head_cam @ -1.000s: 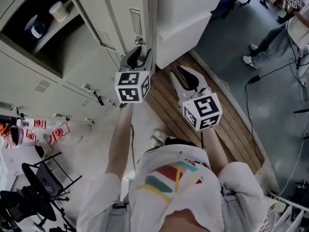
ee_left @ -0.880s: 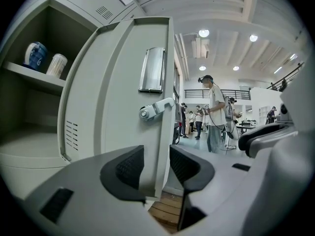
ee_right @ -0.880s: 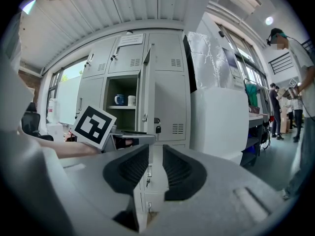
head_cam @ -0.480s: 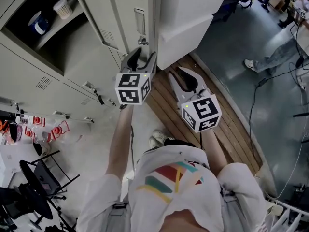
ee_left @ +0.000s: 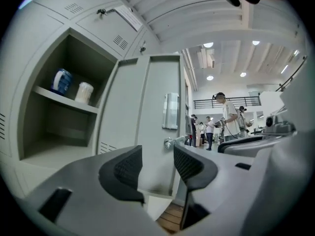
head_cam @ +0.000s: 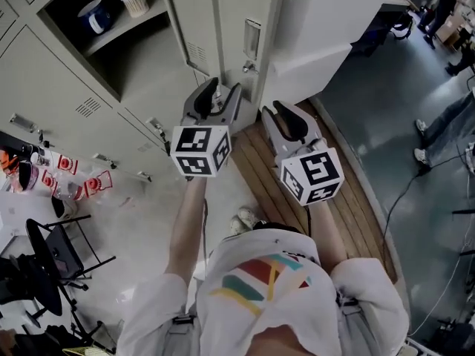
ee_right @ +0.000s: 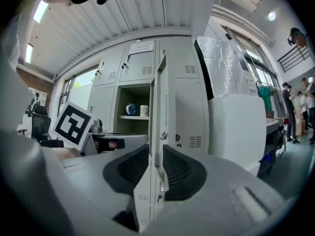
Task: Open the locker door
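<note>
Grey locker bank (head_cam: 67,102) on the left, one compartment open. Its locker door (head_cam: 223,21) stands swung out, just beyond both tongs and touching neither. Left tongs (head_cam: 223,89) are wide apart, have just been opening, nothing between them. Right tongs (head_cam: 274,110) are partly open and empty, right of the door. Blue container (head_cam: 96,17) and white cup (head_cam: 135,1) sit on the shelf. Door latch knob (ee_left: 169,142) lies just past the left tips.
</note>
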